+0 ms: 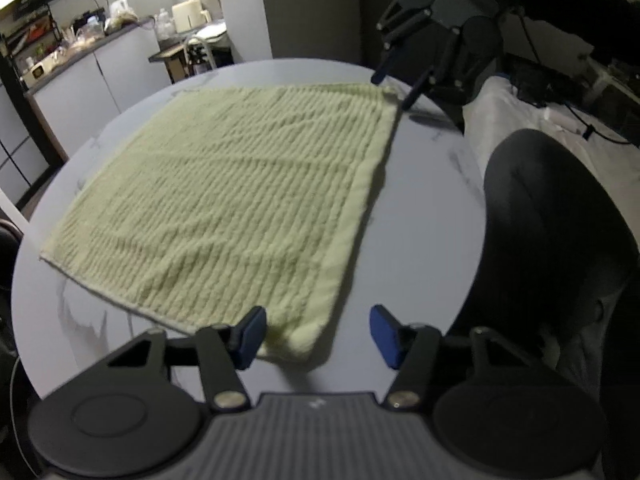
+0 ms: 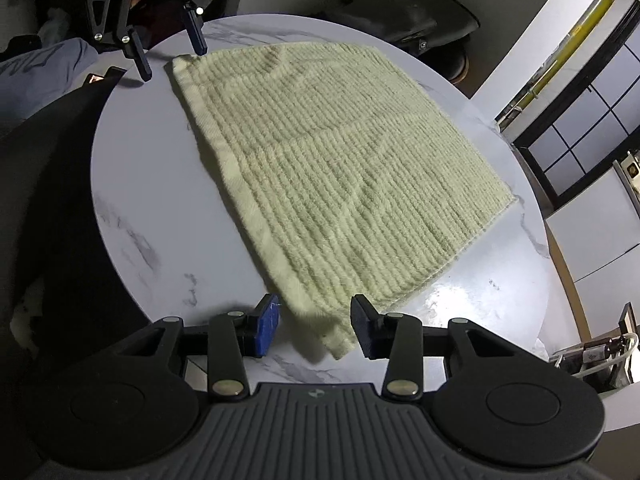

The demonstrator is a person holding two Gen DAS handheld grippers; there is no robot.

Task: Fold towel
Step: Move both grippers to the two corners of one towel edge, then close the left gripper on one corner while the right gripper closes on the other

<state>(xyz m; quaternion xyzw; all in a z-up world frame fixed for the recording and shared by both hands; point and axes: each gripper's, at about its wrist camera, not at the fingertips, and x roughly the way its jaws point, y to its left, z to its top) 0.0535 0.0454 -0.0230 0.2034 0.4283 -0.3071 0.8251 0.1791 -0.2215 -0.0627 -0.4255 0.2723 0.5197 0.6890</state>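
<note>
A pale green ribbed towel (image 1: pixel 224 200) (image 2: pixel 340 168) lies spread flat on a round white marble table (image 1: pixel 432 208) (image 2: pixel 140 200). In the left wrist view my left gripper (image 1: pixel 318 336) straddles the towel's near corner: the left blue pad is against the cloth and the right pad stands clear of it. My right gripper (image 2: pixel 316 328) straddles the corner at the other end of the same edge, with a gap beside its left pad. Each gripper also shows far off in the other's view, the right gripper (image 1: pixel 394 90) and the left gripper (image 2: pixel 172 58), both over their corners with jaws apart.
A black chair back (image 1: pixel 560 248) (image 2: pixel 52 200) stands close against the table beside the grippers. Another dark chair (image 2: pixel 404 12) sits beyond the table's far side. A kitchen counter (image 1: pixel 80 52) with clutter is in the background, and the table rim curves close around the towel.
</note>
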